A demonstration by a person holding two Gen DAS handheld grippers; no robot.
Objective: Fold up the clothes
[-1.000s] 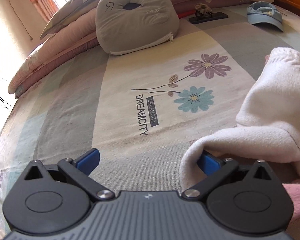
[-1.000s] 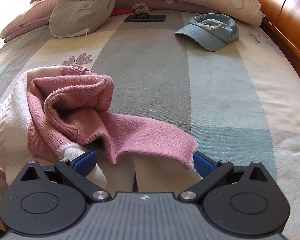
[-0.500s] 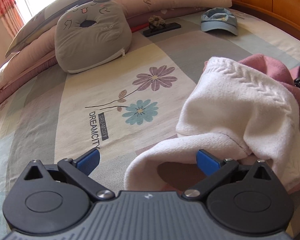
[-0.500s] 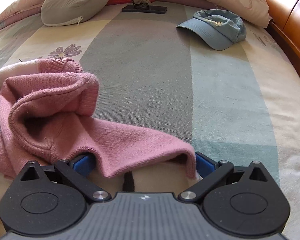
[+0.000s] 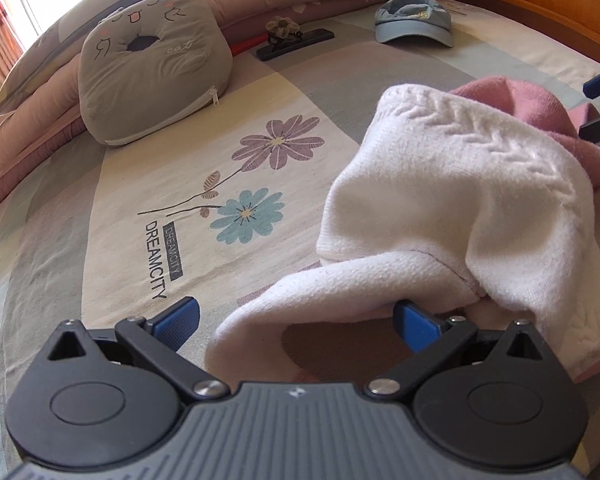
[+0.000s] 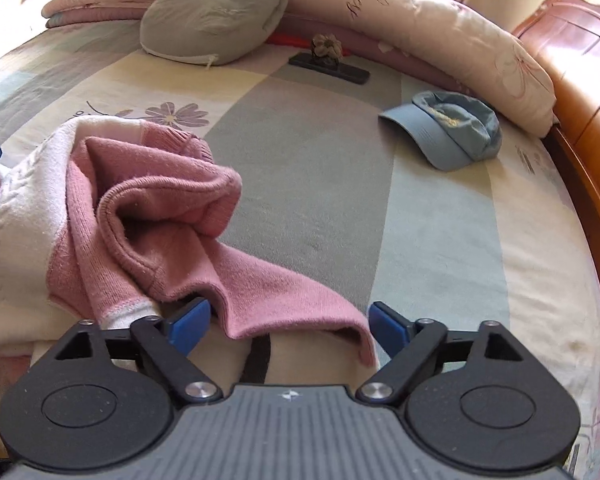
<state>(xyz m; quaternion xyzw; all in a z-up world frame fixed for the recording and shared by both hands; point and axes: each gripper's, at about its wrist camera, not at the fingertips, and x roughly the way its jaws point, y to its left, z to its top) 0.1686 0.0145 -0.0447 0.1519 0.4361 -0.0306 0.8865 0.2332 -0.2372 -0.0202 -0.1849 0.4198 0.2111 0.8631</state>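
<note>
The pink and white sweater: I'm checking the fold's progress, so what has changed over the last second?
The right gripper has rolled, and its jaws are closing on the pink hem of the sweater lying between them. The left gripper slid toward the sweater; the white hem, earlier at one finger, now lies across the open gap. The cap and cat pillow stayed put.

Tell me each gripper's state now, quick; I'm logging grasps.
Left gripper: open, white knitted sweater hem between its jaws.
Right gripper: jaws closing, pink knitted edge between them.
</note>
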